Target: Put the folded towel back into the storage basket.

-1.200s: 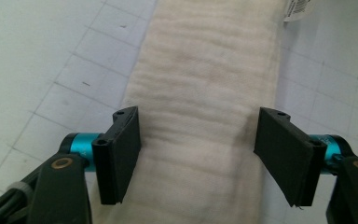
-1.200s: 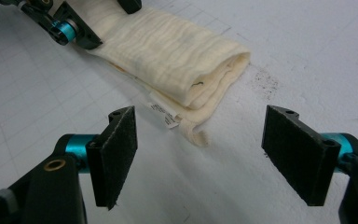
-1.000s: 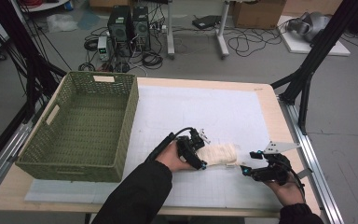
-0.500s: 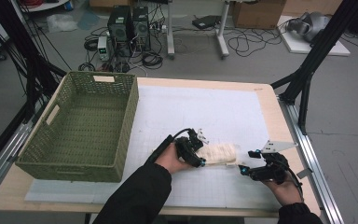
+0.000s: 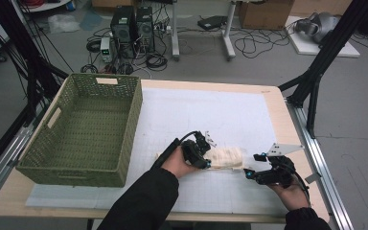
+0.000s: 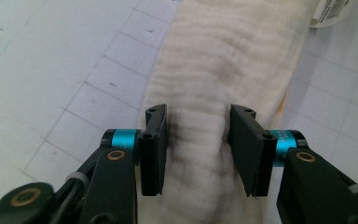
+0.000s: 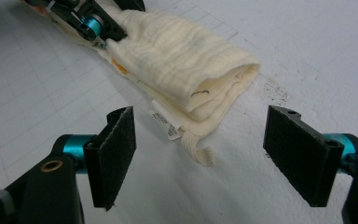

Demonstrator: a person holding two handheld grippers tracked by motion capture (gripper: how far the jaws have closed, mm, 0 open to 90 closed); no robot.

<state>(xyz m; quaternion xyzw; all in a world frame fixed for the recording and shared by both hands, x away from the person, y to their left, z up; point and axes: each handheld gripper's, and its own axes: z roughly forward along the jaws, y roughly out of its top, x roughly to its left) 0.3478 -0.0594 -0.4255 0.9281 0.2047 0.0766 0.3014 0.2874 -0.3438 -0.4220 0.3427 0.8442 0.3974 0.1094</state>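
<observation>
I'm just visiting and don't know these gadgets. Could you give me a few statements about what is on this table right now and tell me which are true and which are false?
1. The folded cream cloth lies inside the green basket. False: it lies on the white mat, to the right of the basket.
2. The left gripper has its jaws on either side of the cloth. True; they have just been closing around it.
3. The right gripper is clamped on the cloth. False: its jaws stand apart, short of the cloth's end.
4. A small white label sticks out from the cloth. True.
5. The basket is full of laundry. False: nothing lies in it.
</observation>
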